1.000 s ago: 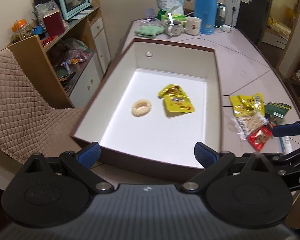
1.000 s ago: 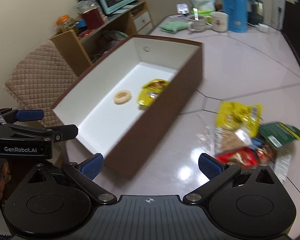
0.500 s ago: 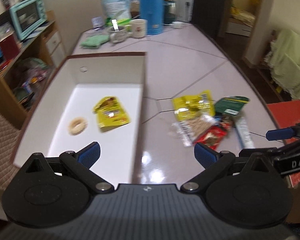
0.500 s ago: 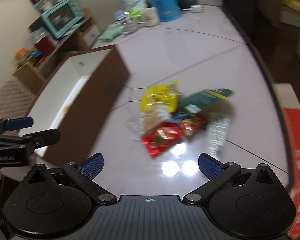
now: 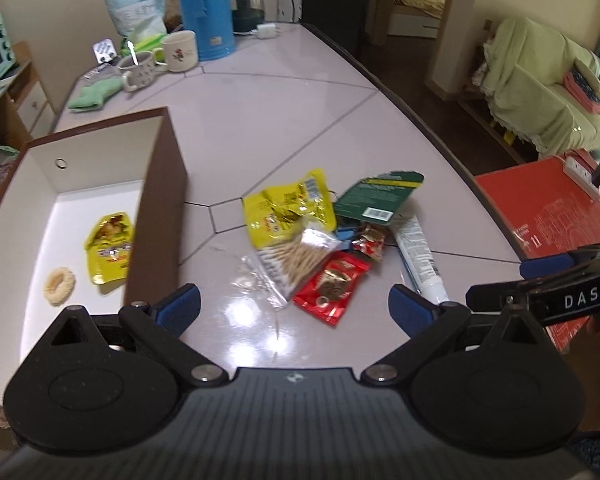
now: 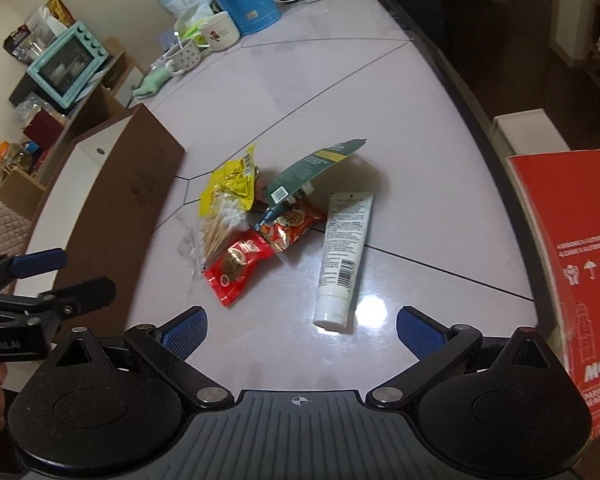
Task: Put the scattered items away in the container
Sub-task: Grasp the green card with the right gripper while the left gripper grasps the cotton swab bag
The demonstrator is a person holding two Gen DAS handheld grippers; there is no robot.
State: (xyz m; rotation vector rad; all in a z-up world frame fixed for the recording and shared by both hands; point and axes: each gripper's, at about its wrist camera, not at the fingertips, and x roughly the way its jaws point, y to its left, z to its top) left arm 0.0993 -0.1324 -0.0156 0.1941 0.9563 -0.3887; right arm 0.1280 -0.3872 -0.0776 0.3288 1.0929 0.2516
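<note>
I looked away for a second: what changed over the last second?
Both tongs, left and right, swung right, from over the box toward the loose pile around the red packet and tube. Nothing was grabbed or released; both stay open. The box contents and the pile are unmoved.

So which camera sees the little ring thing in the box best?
The left wrist view. It looks down into the box, so the ring shows whole on the white floor. In the right wrist view the brown wall hides the floor, so no ring shows.
</note>
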